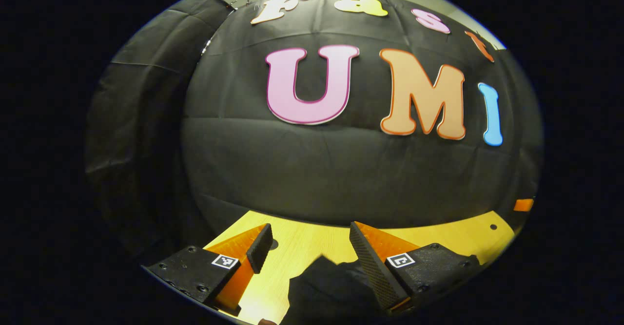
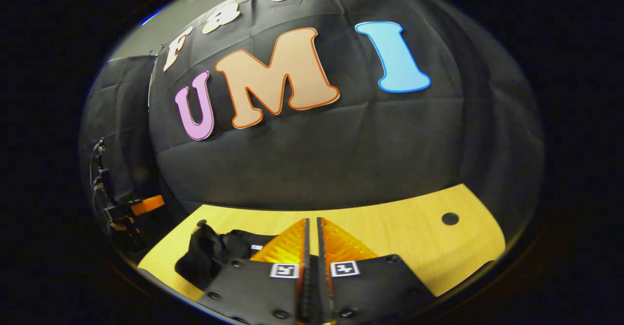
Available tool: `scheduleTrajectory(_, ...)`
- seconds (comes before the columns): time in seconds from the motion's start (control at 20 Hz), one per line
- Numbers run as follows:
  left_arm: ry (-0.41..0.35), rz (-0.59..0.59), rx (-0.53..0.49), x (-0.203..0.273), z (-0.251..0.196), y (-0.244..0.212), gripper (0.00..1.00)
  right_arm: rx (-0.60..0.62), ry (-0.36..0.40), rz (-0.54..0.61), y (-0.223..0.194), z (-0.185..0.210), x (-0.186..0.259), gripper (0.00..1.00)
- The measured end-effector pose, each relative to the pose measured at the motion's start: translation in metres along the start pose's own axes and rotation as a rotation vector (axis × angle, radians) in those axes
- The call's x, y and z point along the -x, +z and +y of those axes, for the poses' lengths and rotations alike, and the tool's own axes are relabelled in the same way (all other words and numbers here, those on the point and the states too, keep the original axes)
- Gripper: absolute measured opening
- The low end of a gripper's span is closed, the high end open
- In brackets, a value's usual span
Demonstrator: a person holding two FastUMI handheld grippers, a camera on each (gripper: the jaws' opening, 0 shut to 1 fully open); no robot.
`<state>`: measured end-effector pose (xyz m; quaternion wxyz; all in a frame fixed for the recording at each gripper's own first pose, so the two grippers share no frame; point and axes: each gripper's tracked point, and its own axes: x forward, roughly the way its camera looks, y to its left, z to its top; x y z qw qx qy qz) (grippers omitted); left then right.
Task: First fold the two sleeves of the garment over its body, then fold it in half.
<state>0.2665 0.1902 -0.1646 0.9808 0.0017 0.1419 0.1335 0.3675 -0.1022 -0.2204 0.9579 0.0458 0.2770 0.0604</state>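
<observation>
**Dark garment bunched on the wooden table, both grippers above it**

In the left gripper view we see the left gripper [image 1: 308, 247] with its 2 fingers spread well apart over a yellow wooden table [image 1: 302, 239]. Between and below them lies the garment [image 1: 326, 286], a black, matte cloth with an uneven, peaked edge against the tabletop. Its right side passes under the right-hand finger [image 1: 370, 266]; we cannot tell whether that finger touches it. Nothing sits between the 2 fingers at their tips.

In the right gripper view the right gripper [image 2: 312, 230] has its 2 fingers drawn together, with a thin slit between them and no cloth that we can see in it. The garment [image 2: 214, 252] lies to the left of those fingers, near the table's [image 2: 414, 232] left edge, rumpled into a low heap with folds and a raised lump at its far left end. We cannot make out the sleeves. A small round hole [image 2: 450, 219] marks the tabletop to the right.
</observation>
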Motion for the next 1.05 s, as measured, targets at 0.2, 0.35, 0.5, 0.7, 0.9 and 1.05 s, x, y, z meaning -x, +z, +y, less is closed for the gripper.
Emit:
scheduleTrajectory(0.2,0.006,0.028,-0.042,0.023,0.004,0.002,0.95,0.05,0.004,-0.007,-0.005,0.009,0.015,1.0)
scheduleTrajectory(0.35,0.007,-0.022,-0.05,0.054,0.005,0.028,0.96,0.084,-0.001,-0.072,0.012,0.02,0.041,0.99)
scheduleTrajectory(0.5,-0.012,-0.101,-0.073,0.094,0.0,0.059,0.96,0.078,-0.006,-0.148,0.026,0.039,0.083,0.94)
scheduleTrajectory(0.7,-0.059,-0.192,-0.088,0.173,-0.002,0.084,0.95,0.087,-0.032,-0.26,0.035,0.065,0.161,1.0)
scheduleTrajectory(0.9,-0.07,-0.25,-0.084,0.248,0.013,0.099,0.95,0.097,-0.031,-0.337,0.023,0.1,0.242,0.98)
scheduleTrajectory(1.05,-0.057,-0.279,-0.091,0.299,0.027,0.103,0.95,0.098,-0.038,-0.365,0.005,0.12,0.294,0.94)
